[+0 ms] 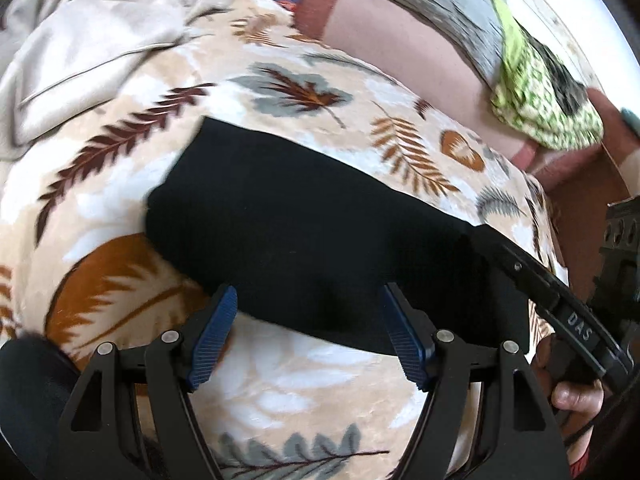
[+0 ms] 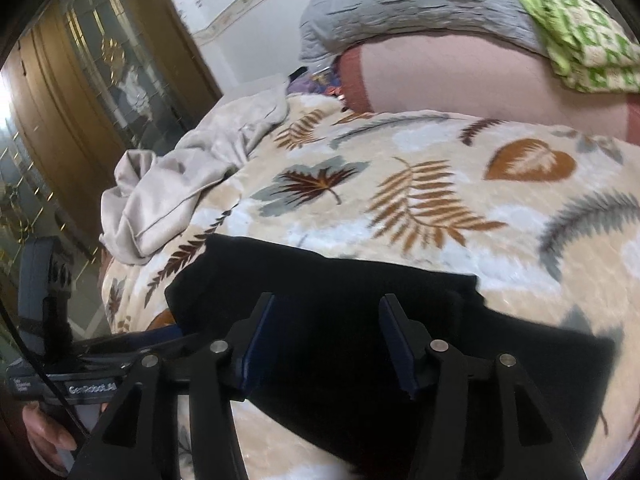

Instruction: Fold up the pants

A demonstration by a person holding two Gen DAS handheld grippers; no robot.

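Black pants lie folded into a compact dark slab on a leaf-patterned blanket. My left gripper is open and empty, its blue-padded fingers straddling the near edge of the pants. My right gripper is open and empty just above the pants. The right gripper's body shows at the right of the left wrist view, over the pants' right end. The left gripper's body shows at the lower left of the right wrist view.
A crumpled beige garment lies at the far left of the blanket, also in the right wrist view. Pink and grey pillows and a green patterned cloth lie at the back. A wooden glass door stands left.
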